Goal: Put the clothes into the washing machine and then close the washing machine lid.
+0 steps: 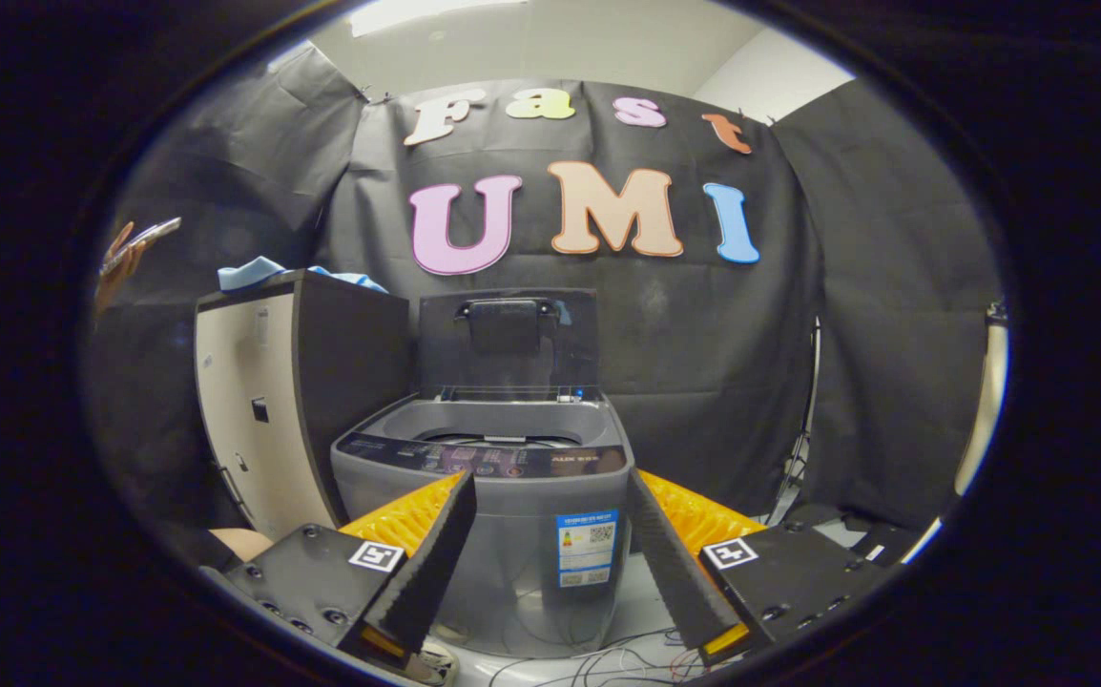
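Item one, the gripper (550,496): I have its fingers spread wide with nothing between them but open air, framing the washing machine (484,515) that stands just ahead; I judge that spread suits an approach, since nothing is yet in reach to pinch. Item two, the washing machine: a small grey top-loader on the floor, its lid (508,339) standing upright at the back against the booth wall, so the tub mouth is open and ready to receive a load. A dark control strip runs across its front rim, and a blue-and-white sticker sits on the front panel between my fingers. Item three, the clothes (255,272): a light blue bundle lying on top of a tall cabinet (264,410) just to the left of the machine, only its upper folds visible over the cabinet's edge; it looks soft and crumpled, so I expect it to sag and trail when lifted. Item four: a hand (116,262) holding a phone, beyond the cabinet to the left. Item five: loose cables on the floor at the machine's base.
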